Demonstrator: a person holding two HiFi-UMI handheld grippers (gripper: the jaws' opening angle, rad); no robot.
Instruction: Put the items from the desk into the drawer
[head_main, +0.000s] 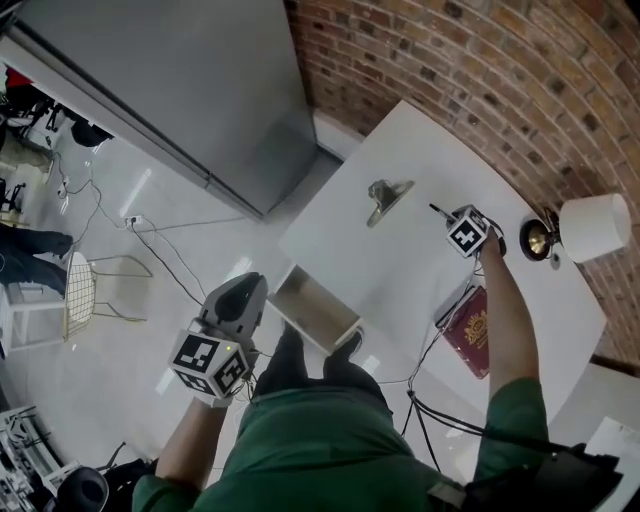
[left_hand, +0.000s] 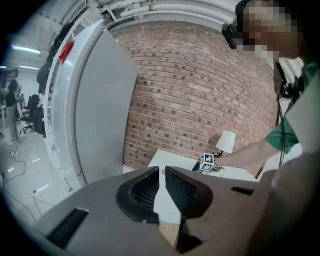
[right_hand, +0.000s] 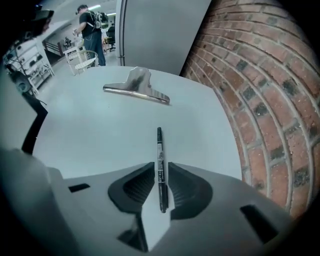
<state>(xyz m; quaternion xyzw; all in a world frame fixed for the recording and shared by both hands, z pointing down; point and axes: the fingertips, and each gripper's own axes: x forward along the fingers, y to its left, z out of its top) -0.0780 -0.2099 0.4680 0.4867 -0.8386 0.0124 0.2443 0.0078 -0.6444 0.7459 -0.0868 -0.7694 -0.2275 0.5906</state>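
Note:
On the white desk (head_main: 400, 270) my right gripper (head_main: 470, 232) is shut on a black pen (right_hand: 159, 150). The pen runs lengthwise between the jaws and its tip (head_main: 437, 210) sticks out ahead. Beyond it lies a metal clip (right_hand: 136, 86), also seen in the head view (head_main: 386, 198). A red booklet (head_main: 470, 330) rests on the desk edge near my right forearm. An open wooden drawer (head_main: 310, 305) juts out under the desk's near-left side. My left gripper (head_main: 225, 340) hangs over the floor left of the drawer, its jaws (left_hand: 162, 171) shut on nothing.
A table lamp with a white shade (head_main: 592, 228) stands at the desk's right end by the brick wall (head_main: 480, 70). A grey partition (head_main: 170, 90), floor cables (head_main: 170, 250) and a wire chair (head_main: 85, 290) are to the left. A person (right_hand: 90, 25) stands far off.

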